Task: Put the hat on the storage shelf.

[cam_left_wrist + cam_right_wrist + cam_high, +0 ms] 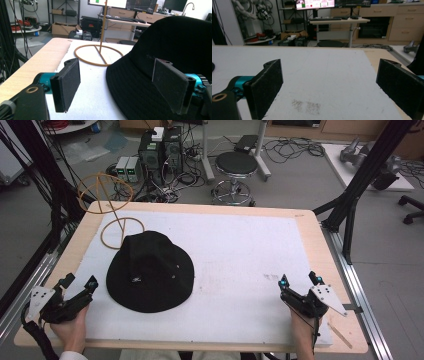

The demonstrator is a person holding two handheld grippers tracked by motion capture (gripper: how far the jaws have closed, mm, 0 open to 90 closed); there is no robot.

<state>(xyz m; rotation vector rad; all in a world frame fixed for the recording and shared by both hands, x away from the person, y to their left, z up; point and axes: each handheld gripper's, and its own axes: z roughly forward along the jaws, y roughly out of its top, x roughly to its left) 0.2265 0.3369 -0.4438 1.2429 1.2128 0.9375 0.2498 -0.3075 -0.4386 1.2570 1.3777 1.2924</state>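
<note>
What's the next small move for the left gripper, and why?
Probably ease the left gripper forward so its open jaws straddle the black hat's near brim. It sits just left of the hat, not touching, with the wire hat stand behind. The right gripper is far off, open.

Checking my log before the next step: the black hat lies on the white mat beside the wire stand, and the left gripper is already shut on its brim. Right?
Not quite. The left gripper is open, jaws wide apart at the black hat's brim, as the left gripper view shows. The rest stands.
</note>
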